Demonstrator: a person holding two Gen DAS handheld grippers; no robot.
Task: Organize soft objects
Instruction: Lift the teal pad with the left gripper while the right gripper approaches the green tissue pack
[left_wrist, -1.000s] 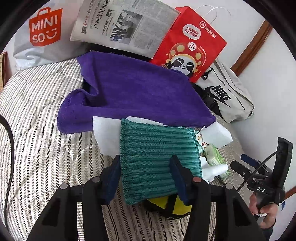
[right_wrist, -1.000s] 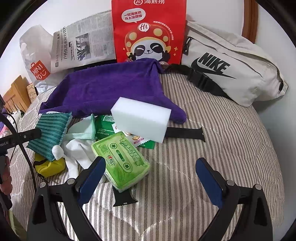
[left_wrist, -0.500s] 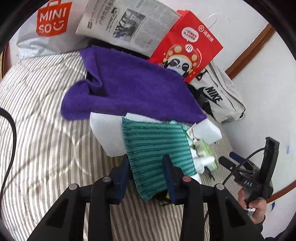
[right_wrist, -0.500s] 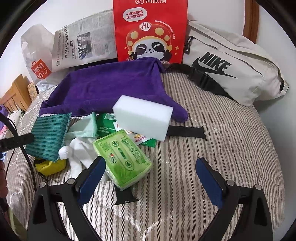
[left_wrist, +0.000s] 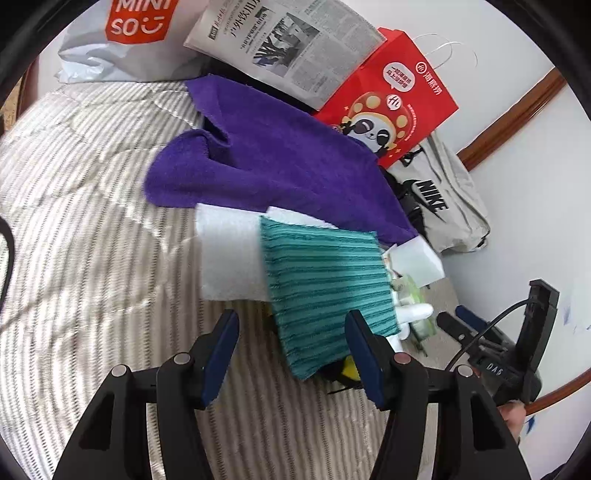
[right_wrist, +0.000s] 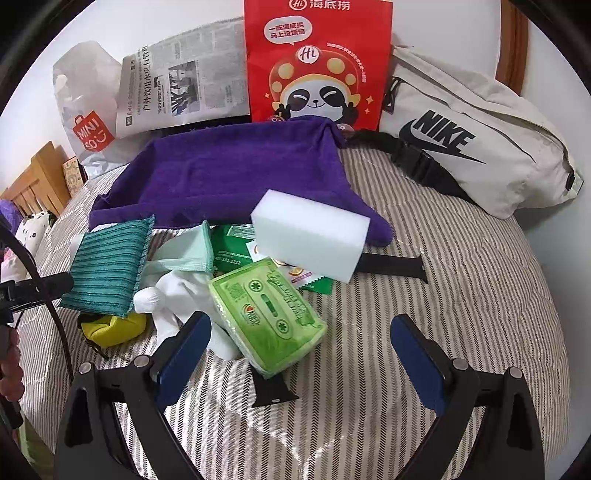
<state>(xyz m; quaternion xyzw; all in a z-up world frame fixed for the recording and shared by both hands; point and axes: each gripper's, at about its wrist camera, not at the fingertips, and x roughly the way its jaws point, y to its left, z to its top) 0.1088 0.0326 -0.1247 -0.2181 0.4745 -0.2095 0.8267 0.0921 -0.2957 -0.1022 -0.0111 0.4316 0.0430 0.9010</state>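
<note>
A teal striped cloth (left_wrist: 325, 288) lies on a white foam sheet (left_wrist: 229, 254), partly over a yellow pouch (right_wrist: 110, 328). My left gripper (left_wrist: 291, 350) hovers at the cloth's near corner. Its jaws are opening; the corner lies between them, beside the right pad, and the left pad is well clear of it. Behind spreads a purple towel (left_wrist: 266, 158). My right gripper (right_wrist: 301, 354) stands open just above a green tissue pack (right_wrist: 269, 314), gripping nothing. A white sponge block (right_wrist: 310, 236), a white glove (right_wrist: 173, 299) and a mint cloth (right_wrist: 188, 251) lie in the same heap.
All of it rests on a striped quilt (right_wrist: 443, 295). Along the back wall stand a Miniso bag (left_wrist: 122, 37), a newspaper (left_wrist: 280, 40), a red panda bag (right_wrist: 317, 62) and a Nike waist bag (right_wrist: 472, 147). A black strap (right_wrist: 391, 266) lies beside the sponge.
The left jaws narrowed around the teal cloth's corner, then spread wide again. The left view drifted so the cloth now sits more to the right. The right gripper stayed put.
</note>
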